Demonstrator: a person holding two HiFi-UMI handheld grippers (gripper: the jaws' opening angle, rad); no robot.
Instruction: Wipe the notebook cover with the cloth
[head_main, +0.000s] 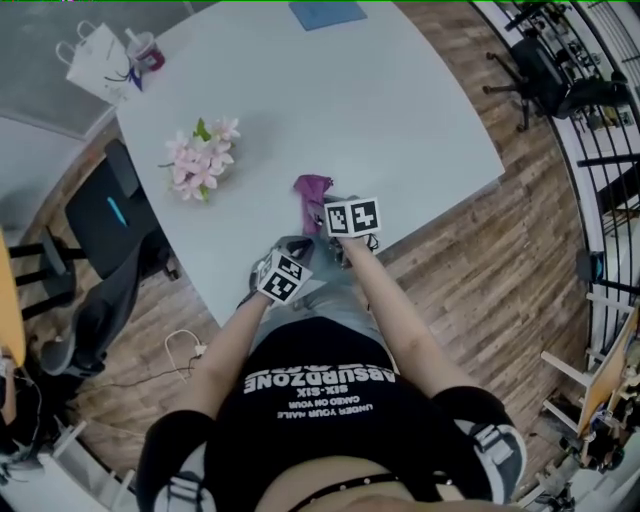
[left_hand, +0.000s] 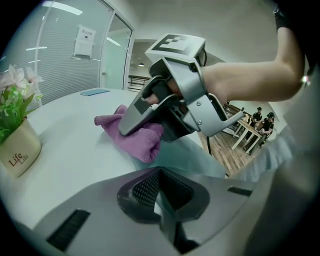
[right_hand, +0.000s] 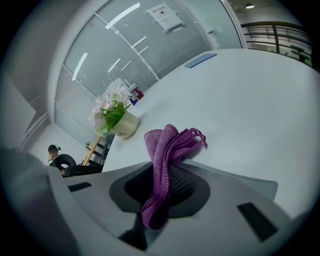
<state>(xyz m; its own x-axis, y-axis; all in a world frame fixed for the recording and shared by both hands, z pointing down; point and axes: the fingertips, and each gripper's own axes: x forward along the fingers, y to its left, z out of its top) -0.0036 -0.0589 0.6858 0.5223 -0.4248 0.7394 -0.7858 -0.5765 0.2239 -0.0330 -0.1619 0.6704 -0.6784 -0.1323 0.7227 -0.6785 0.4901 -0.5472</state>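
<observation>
My right gripper (right_hand: 160, 195) is shut on a purple cloth (right_hand: 167, 145), which hangs out past the fingertips. In the left gripper view the right gripper (left_hand: 135, 122) holds the cloth (left_hand: 137, 137) down at the near table edge, against a pale grey-blue notebook cover (left_hand: 192, 157). That cover's corner shows in the right gripper view (right_hand: 245, 181). My left gripper (left_hand: 162, 200) is shut on the cover's thin edge. From the head camera, the cloth (head_main: 313, 190) lies just ahead of the right gripper (head_main: 328, 207), with the left gripper (head_main: 288, 255) close behind it.
A pot of pink flowers (head_main: 203, 160) stands on the white table (head_main: 380, 110) to the left. A flat blue folder (head_main: 327, 12) lies at the far edge. A white bag (head_main: 98, 60) and a cup (head_main: 146, 48) sit at the far left corner. A black chair (head_main: 110, 215) stands left.
</observation>
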